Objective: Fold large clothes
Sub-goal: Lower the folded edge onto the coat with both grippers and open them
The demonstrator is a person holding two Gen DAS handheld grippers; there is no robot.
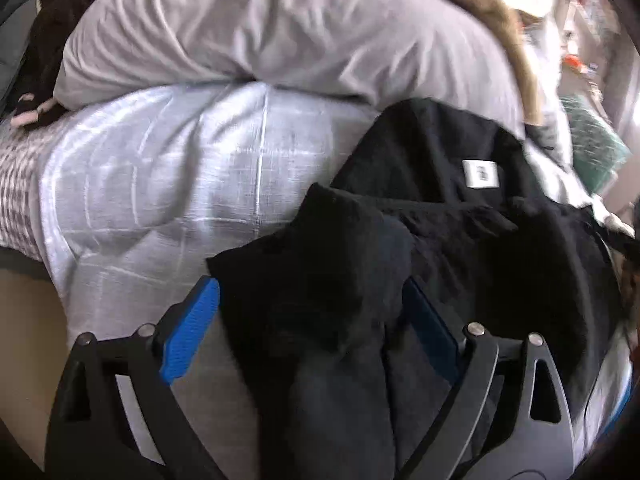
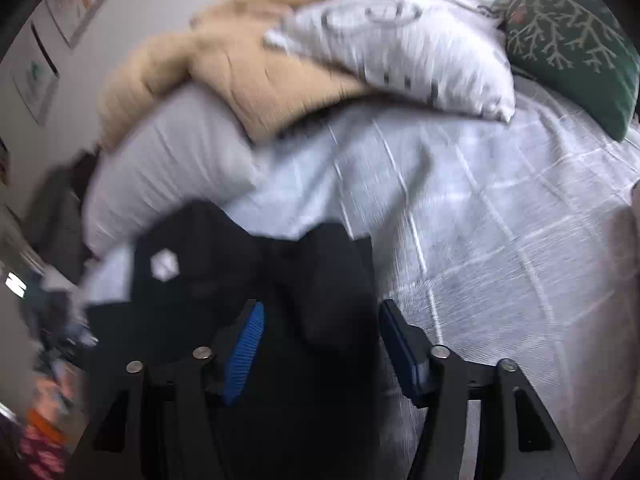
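A black garment [image 1: 460, 232] with a white neck label [image 1: 480, 174] lies bunched on the pale checked bedcover [image 1: 160, 184]. My left gripper [image 1: 312, 304] is open, its blue pads [image 1: 192, 328] wide apart, with a fold of the black cloth lying between them. In the right wrist view the same black garment [image 2: 224, 264] shows its white label [image 2: 164, 266]. My right gripper [image 2: 320, 332] is open too, pads [image 2: 244, 352] apart, with black cloth bunched between them.
A grey pillow [image 1: 260, 28] and a tan fluffy blanket [image 2: 224, 76] lie at the head of the bed. A white patterned pillow [image 2: 400, 48] and a green cushion [image 2: 576, 48] lie to the right. Framed pictures [image 2: 80, 0] hang on the wall.
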